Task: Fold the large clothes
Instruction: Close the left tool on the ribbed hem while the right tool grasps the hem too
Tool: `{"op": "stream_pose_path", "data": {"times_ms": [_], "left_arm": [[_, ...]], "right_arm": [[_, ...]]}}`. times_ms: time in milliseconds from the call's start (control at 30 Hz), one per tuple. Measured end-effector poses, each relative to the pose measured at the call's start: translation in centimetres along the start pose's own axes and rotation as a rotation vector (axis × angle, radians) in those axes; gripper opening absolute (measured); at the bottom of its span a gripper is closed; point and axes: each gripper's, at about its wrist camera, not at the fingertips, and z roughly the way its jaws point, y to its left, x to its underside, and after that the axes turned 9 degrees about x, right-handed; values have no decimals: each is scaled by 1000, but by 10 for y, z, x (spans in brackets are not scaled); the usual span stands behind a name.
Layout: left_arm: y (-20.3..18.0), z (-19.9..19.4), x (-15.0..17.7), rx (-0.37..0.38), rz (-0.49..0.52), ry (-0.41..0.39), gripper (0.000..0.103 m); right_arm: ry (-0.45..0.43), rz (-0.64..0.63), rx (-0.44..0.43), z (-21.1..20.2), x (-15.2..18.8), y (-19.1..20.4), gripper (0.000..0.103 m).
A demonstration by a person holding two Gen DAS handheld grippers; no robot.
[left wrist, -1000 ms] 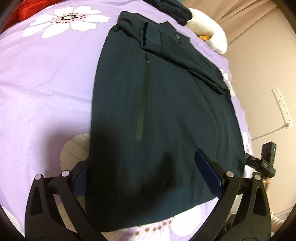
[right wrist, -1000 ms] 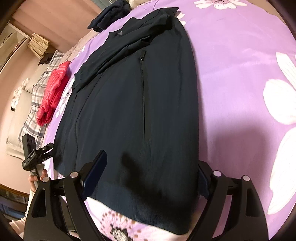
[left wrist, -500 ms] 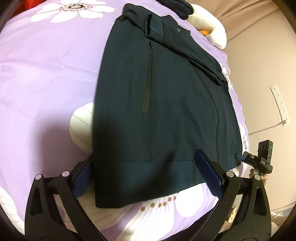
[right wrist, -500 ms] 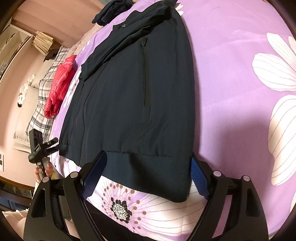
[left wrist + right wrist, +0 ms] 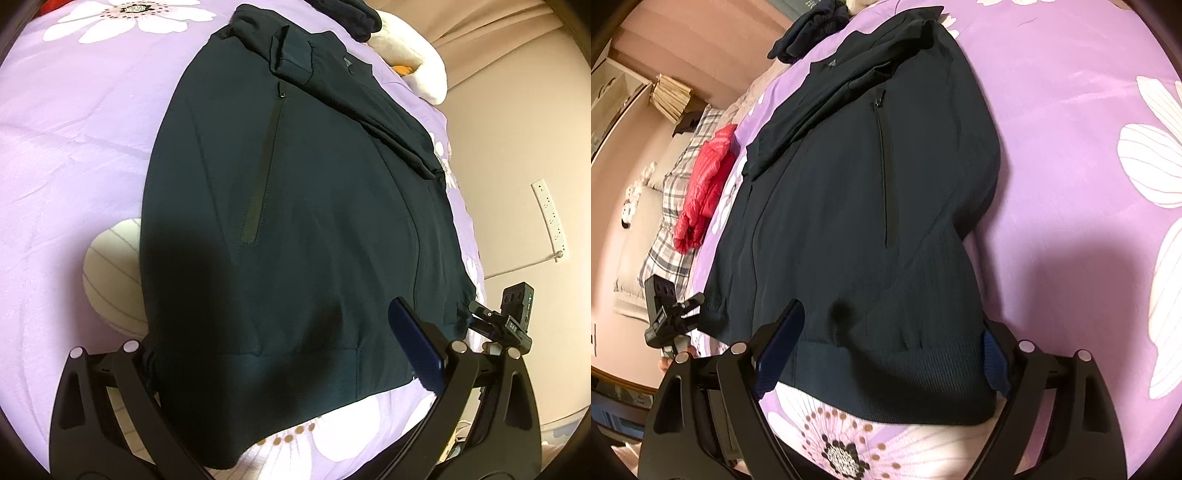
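A dark navy zip jacket (image 5: 314,206) lies flat on the purple flowered bedspread (image 5: 74,155), sleeves folded across its upper part, ribbed hem nearest me; it also shows in the right wrist view (image 5: 857,206). My left gripper (image 5: 280,354) is open, its jaws straddling the hem's left corner; the left finger is hidden under the cloth. My right gripper (image 5: 886,350) is open, jaws straddling the hem's right corner, with the fabric rumpled and slightly raised between them.
A red garment (image 5: 701,192) and plaid bedding (image 5: 668,206) lie at the bed's far side. A dark bundle of clothes (image 5: 351,14) and a white cushion (image 5: 417,62) sit beyond the collar. A wall socket strip (image 5: 550,218) is to the right.
Both grippers have moved forward and down onto the hem corners after a brief pull back. The hem now sits between the open jaws, and the right corner is rumpled.
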Motion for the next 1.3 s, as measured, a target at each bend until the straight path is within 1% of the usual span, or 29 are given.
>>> {"op": "stream_pose_path", "data": {"times_ms": [100, 167, 233, 433, 500, 533, 600, 633, 667, 733, 767, 800, 933, 1167, 1300], "left_arm": [[2, -4, 2, 6, -10, -9, 98], [4, -7, 4, -4, -14, -15, 91], [7, -11, 7, -13, -15, -20, 85], [11, -11, 4, -30, -37, -40, 69], [10, -10, 3, -48, -35, -44, 63], [8, -9, 2, -57, -35, -45, 57], [9, -9, 1, -78, -35, -43, 51], [9, -9, 0, -91, -37, -42, 46], [9, -9, 0, -107, -37, -40, 41], [9, -9, 0, -127, -36, -40, 35], [9, -10, 0, -134, -38, -42, 32], [9, -10, 0, -142, -40, -44, 31], [9, -10, -1, -176, -52, -48, 22], [-3, -11, -3, -212, -24, -71, 17], [-17, -11, -5, -257, 16, -78, 15]], "right_arm": [[-10, 1, -4, 2, -2, 1, 87], [-15, -12, 3, 1, -1, 3, 86], [-20, -37, 22, 0, 2, 4, 82], [-31, -17, 27, -2, 4, -4, 66], [-40, -16, 44, -2, 4, -4, 58], [-44, -20, 60, -2, 3, -3, 55], [-49, -25, 71, -2, 4, -1, 50], [-51, -32, 78, -2, 4, 1, 46], [-53, -40, 90, -2, 4, 3, 45], [-61, -55, 107, -1, 4, 7, 39], [-67, -63, 113, -1, 5, 9, 38], [-72, -67, 117, -2, 5, 11, 37], [-102, -76, 120, -6, 4, 17, 31], [-143, -88, 92, -15, 0, 28, 28], [-160, -91, 74, -18, -1, 34, 27]]}}
